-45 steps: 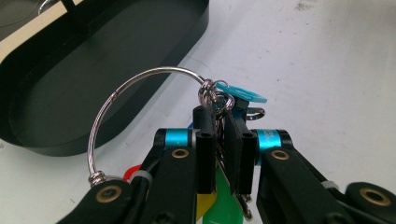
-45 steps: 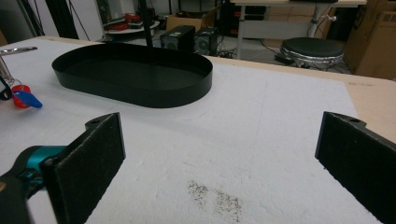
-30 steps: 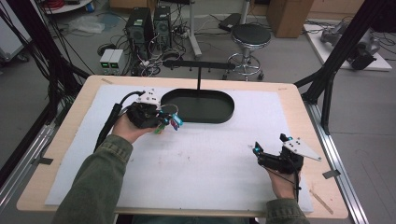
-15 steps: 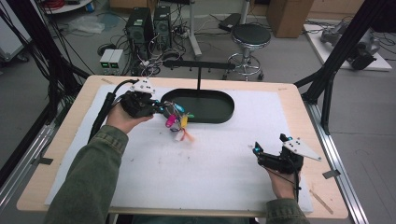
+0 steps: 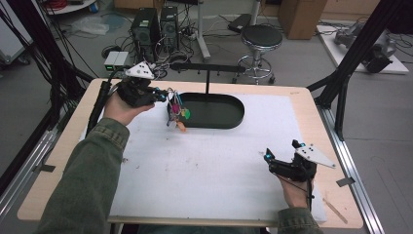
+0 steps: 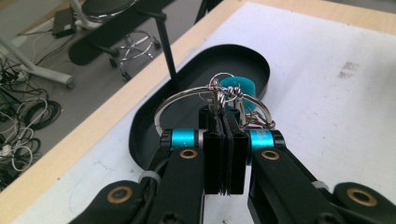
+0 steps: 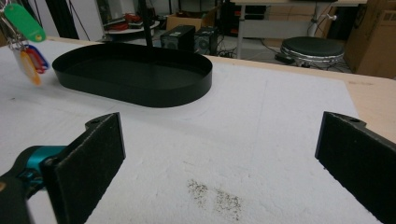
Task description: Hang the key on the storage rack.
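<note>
- The counter (image 5: 214, 165) carried a white mat, with a black oval tray (image 5: 214, 111) at its far side; cables and a stool stood beyond.
- Your left gripper (image 6: 224, 154) had its jaws clamped on a key ring bunch (image 5: 176, 111), held above the tray's near-left rim.
- The bunch looked light and loose; its tags dangled and may swing. Gripping at the rings seemed soundest.
- Your right gripper (image 7: 219, 163) rested near the counter's right edge, jaws wide apart, holding nothing.

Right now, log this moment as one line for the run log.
left claw: shut on key ring bunch, lifted at tray left end | right claw: open, empty, over white mat | tray: empty
</note>
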Demonstrator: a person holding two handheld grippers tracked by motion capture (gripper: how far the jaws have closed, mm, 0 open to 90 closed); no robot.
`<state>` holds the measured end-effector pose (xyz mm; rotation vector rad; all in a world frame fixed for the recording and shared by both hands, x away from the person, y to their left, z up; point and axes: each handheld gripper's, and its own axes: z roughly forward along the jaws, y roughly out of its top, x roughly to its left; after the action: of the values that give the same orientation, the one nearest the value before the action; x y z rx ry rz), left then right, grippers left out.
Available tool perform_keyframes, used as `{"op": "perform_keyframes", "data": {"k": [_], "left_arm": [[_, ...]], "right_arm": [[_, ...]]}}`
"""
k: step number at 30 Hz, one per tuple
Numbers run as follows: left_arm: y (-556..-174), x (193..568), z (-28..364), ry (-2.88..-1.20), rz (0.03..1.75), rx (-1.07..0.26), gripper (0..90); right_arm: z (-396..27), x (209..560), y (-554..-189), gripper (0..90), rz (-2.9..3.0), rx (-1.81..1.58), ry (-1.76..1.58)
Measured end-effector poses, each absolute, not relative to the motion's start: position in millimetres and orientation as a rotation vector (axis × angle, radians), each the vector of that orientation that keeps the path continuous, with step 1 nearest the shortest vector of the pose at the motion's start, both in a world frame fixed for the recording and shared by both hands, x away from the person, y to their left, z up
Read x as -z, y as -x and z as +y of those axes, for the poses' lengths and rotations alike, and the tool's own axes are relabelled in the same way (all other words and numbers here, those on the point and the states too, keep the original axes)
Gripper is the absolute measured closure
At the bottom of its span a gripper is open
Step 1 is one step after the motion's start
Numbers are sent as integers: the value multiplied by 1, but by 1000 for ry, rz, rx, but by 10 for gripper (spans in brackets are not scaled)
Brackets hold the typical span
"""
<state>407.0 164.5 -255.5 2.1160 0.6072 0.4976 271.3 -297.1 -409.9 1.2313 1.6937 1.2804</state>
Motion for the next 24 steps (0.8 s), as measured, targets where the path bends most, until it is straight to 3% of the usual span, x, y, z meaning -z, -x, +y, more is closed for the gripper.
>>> {"op": "perform_keyframes", "data": {"k": [24], "left_arm": [[-441, 244, 169, -1996, 736, -550, 883]], "right_arm": [[-299, 410, -271, 5, 1684, -1284, -1235]]}}
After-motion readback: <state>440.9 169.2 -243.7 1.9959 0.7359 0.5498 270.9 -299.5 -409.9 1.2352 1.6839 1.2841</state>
